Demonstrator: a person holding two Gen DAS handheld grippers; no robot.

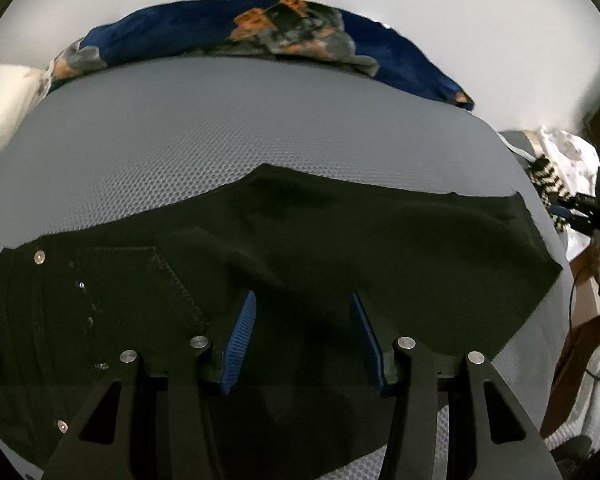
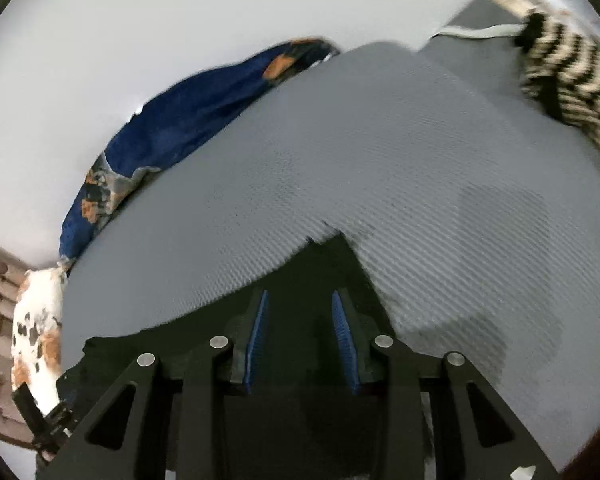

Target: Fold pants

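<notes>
The black pants (image 1: 340, 240) lie spread flat across the near half of a grey mesh-textured mattress (image 1: 220, 132); their fabric is so dark that folds and seams are hard to make out, though a stitched patch pocket (image 1: 140, 280) and metal rivets (image 1: 39, 257) show at the left of the left wrist view; the near edge of the pants is cut off beneath the gripper bodies in both views. In the right wrist view only a pointed corner of the pants (image 2: 332, 256) shows, and that picture is motion-blurred. The far edge of the pants runs across the mattress middle, leaving a wide bare stretch of mattress beyond it up to a blue patterned blanket (image 1: 204, 28) bunched against a white wall (image 1: 460, 8); a black-and-cream striped cloth (image 2: 568, 76) lies at the far right corner. The left gripper (image 1: 302, 340) hangs over the pants with its blue-padded fingers (image 1: 242, 344) well apart, nothing between them; the right gripper (image 2: 302, 340) likewise has its fingers spread, over the pants corner, holding nothing; whether either touches the fabric cannot be told.
</notes>
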